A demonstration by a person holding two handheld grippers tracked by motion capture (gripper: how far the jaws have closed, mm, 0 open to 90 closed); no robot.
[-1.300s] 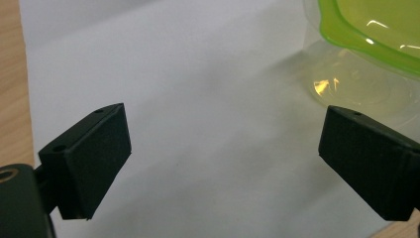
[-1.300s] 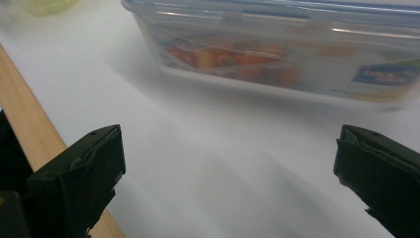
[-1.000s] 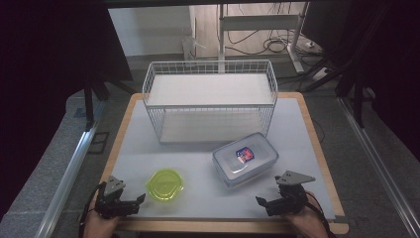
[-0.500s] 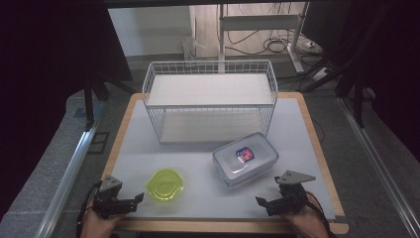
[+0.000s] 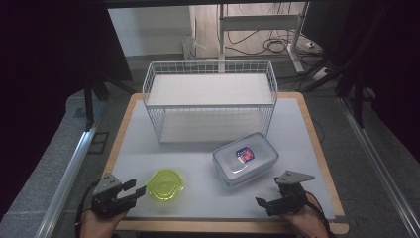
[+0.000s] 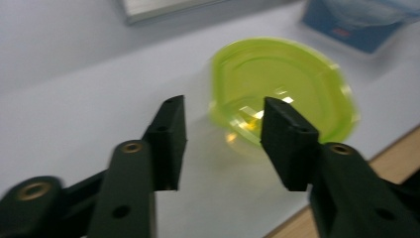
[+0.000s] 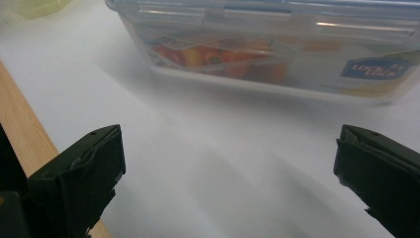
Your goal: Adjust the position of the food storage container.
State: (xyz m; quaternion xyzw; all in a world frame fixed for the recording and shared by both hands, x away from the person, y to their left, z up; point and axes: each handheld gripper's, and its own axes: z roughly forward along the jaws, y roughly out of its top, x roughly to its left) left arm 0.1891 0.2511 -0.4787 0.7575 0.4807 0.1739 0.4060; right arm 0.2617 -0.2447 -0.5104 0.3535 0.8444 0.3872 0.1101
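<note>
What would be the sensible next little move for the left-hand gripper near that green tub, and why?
Probably ease the left gripper forward so its jaws straddle the near rim of the green tub. The jaws have just been closing and now stand partly open with nothing between them, a little short of the tub, which sits untouched on the white table. They may need to open wider first.

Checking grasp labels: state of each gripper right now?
Left gripper: fingers just been closing, partly open, nothing between them; round yellow-green plastic container lies beyond.
Right gripper: open wide, empty.
</note>
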